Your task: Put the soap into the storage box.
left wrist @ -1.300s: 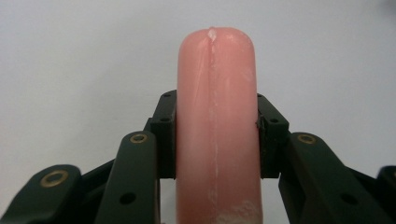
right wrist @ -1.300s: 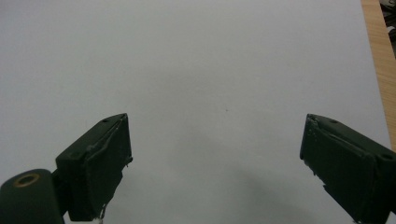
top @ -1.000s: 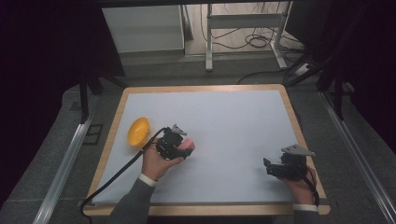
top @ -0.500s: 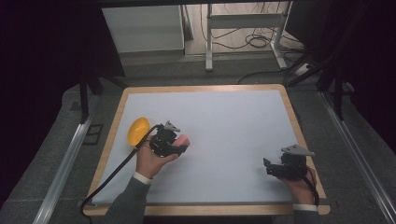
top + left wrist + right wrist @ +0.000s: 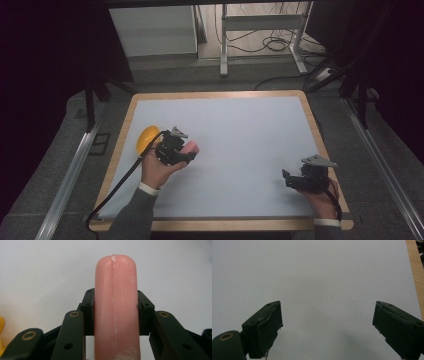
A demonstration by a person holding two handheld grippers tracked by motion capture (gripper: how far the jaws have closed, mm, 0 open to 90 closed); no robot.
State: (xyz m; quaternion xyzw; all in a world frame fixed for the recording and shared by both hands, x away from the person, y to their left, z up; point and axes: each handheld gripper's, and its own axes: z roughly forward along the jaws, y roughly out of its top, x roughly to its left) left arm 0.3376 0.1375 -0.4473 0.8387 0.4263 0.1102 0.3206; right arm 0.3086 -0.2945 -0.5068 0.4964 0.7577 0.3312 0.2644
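Note:
A pink sausage (image 5: pixel 115 305) stands lengthwise between the two black jaws of my left gripper (image 5: pixel 115 312), which is shut on it. From above, the left gripper (image 5: pixel 186 151) is at the table's left side with the sausage's pink end (image 5: pixel 191 147) poking out to the right. A yellow-orange rounded object (image 5: pixel 147 138) lies just left of that hand. My right gripper (image 5: pixel 287 178) rests near the front right of the table; its jaws stand wide apart over bare white surface (image 5: pixel 327 322) with nothing between them.
The white table top (image 5: pixel 240 125) has a wooden rim (image 5: pixel 215 94). A black cable (image 5: pixel 117 185) trails from the left gripper off the front left corner. Metal rails run along both sides, and a table frame and cables stand beyond the far edge.
My left gripper has carried the sausage leftward and slightly away, closer to the yellow-orange object. The right gripper has stayed put.

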